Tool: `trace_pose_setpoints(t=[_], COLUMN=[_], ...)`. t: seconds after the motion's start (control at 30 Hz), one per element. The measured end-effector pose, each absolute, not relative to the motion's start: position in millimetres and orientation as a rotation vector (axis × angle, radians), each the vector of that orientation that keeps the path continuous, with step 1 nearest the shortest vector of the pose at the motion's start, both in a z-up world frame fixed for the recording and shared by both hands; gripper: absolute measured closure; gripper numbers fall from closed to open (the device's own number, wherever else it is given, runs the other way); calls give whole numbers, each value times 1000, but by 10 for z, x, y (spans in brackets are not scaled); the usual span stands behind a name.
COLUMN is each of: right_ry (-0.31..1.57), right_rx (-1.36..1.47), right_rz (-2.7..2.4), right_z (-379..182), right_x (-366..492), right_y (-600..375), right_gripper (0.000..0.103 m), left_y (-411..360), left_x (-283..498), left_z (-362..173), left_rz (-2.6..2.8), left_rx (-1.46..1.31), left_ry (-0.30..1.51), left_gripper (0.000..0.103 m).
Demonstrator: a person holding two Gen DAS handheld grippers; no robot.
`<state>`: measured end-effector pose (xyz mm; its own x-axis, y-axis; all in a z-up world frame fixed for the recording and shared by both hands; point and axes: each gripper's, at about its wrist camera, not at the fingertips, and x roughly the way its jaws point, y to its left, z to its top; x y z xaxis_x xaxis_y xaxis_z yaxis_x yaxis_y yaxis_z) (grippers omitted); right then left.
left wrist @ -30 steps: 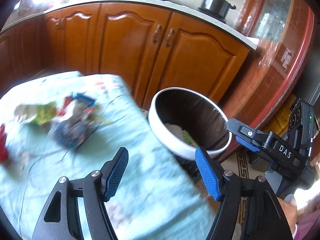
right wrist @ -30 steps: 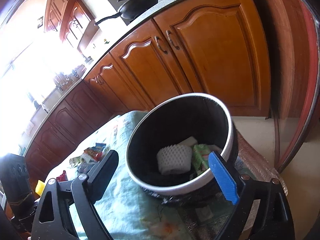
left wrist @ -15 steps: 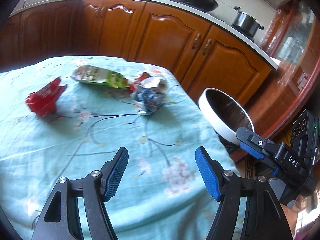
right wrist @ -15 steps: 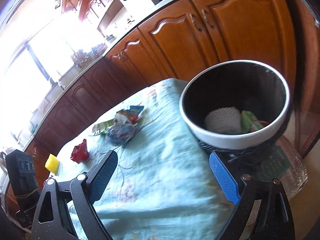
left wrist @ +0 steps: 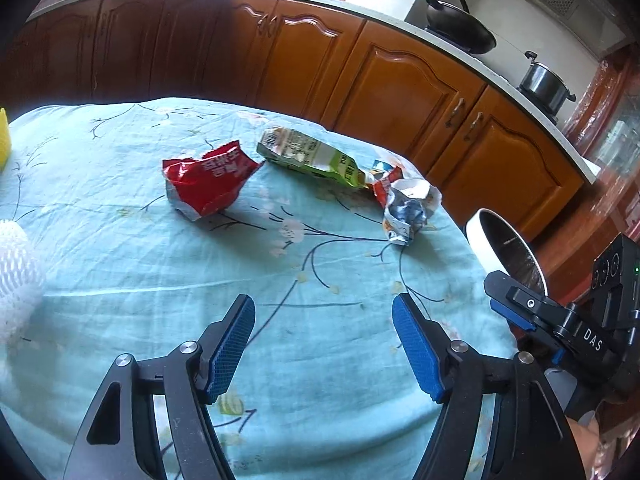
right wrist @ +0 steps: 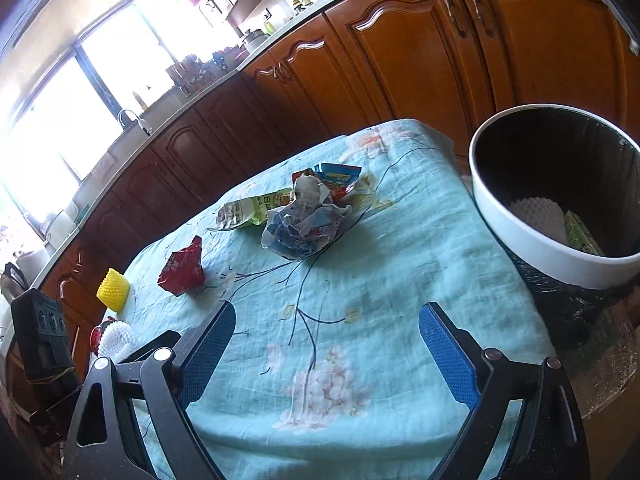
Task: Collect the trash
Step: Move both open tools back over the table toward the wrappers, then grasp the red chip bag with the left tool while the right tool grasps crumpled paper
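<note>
- my left gripper (left wrist: pixel 322 340) hangs over the counter's pale blue flowered cloth (left wrist: pixel 120 264) with its blue-padded jaws spread wide and nothing between them.
- my right gripper (right wrist: pixel 326 354) is spread just as wide and empty, low over the near edge of the same cloth (right wrist: pixel 400 280).
- ahead of the left gripper lies a crumpled red foil snack wrapper (left wrist: pixel 206 184), and beyond it to the right a flattened green and white carton (left wrist: pixel 310 157).
- a balled-up blue and white wrapper (left wrist: pixel 408 210) sits near the cloth's right edge, touching a small red and blue packet (right wrist: pixel 338 178) behind it.
- a white foam fruit net (left wrist: pixel 16 264) lies at the left edge of the left view; a yellow foam net (right wrist: pixel 113 290) stands on the far side in the right view.
- the white-rimmed round bin with a black liner (right wrist: pixel 520 240) stands just beside the counter, to the right; inside i see a white foam net (right wrist: pixel 538 216) and a green carton (right wrist: pixel 580 236).
</note>
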<state>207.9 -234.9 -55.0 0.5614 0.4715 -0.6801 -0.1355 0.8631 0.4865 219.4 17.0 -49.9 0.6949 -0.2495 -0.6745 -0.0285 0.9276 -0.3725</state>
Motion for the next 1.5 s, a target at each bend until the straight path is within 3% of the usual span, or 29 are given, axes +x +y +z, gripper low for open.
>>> trace_pose_setpoints(t=[0.43, 0.8, 0.83, 0.9, 0.97, 1.0, 1.03, 1.07, 1.17, 1.5], right_ry=[900, 944, 953, 964, 975, 977, 971, 961, 941, 909], right_rx=[371, 361, 359, 350, 348, 349, 342, 329, 314, 377], right_rz=[410, 386, 389, 389, 402, 411, 415, 419, 433, 469], right_z=[-537, -716, -743, -787, -813, -814, -801, -774, -694, -510], right_x=[2474, 2985, 3015, 3049, 3058, 3047, 3025, 2992, 2887, 2417], right_y=[-2055, -1947, -1935, -1904, -1882, -1872, -1865, -1851, -1846, -2108], right_gripper=[9, 10, 11, 25, 58, 63, 73, 82, 85, 87], left_y=[630, 781, 772, 735, 715, 698, 688, 669, 648, 319], left_x=[2533, 3064, 3087, 3124, 3151, 3153, 3154, 3150, 3067, 2665], left_z=[-448, -597, -605, -630, -666, -673, -675, -680, -646, -461], left_rz=[-28, 39, 36, 24, -10, -14, -19, -33, -53, -203], left_rx=[-411, -400, -394, -379, -379, -371, -362, -359, -359, -344], left_ry=[769, 786, 782, 785, 798, 801, 803, 803, 791, 771], left_gripper=[20, 23, 26, 56, 74, 90, 95, 96, 100, 101])
